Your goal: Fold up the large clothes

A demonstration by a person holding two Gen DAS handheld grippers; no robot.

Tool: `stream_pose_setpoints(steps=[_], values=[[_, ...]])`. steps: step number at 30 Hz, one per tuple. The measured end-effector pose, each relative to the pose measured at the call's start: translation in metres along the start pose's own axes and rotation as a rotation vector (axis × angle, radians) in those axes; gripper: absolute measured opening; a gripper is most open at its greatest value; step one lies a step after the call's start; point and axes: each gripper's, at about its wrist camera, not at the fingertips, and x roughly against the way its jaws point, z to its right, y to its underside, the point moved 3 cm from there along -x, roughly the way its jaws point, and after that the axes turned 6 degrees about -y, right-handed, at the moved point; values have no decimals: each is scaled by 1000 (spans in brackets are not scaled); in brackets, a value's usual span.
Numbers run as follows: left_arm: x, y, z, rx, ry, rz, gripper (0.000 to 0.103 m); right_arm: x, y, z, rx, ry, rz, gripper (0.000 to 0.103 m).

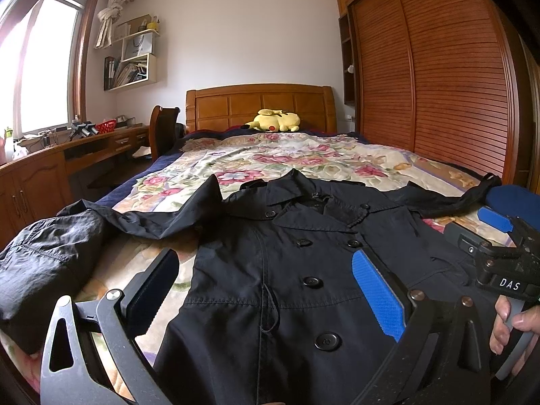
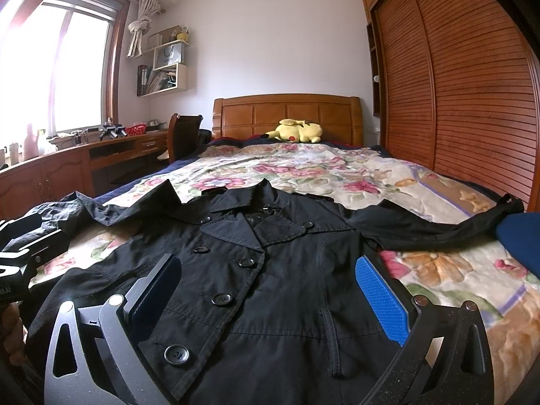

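Biggest worry here: the floral bedspread (image 2: 337, 172) is soft and rumpled, so if I pinch too deep I'll probably grab it along with the coat (image 1: 287, 270) and drag everything. The coat's slick-looking and floppy too, so a sleeve could slide out mid-fold. It's a black double-breasted trench, lying front-up near the foot of the bed, collar toward the headboard, left sleeve (image 1: 152, 216) bunched, right sleeve (image 2: 438, 229) stretched out flat. My left gripper (image 1: 266, 287) and right gripper (image 2: 270, 290) both hover above the chest with jaws spread wide, holding nothing. Watch those buttons (image 2: 222, 299) snagging.
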Motion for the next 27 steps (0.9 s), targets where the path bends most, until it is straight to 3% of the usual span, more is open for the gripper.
stream_pose_setpoints(steps=[27], values=[[4,-1,-2,2,-1,6,103,0,0,-1,-1,0,2,103]])
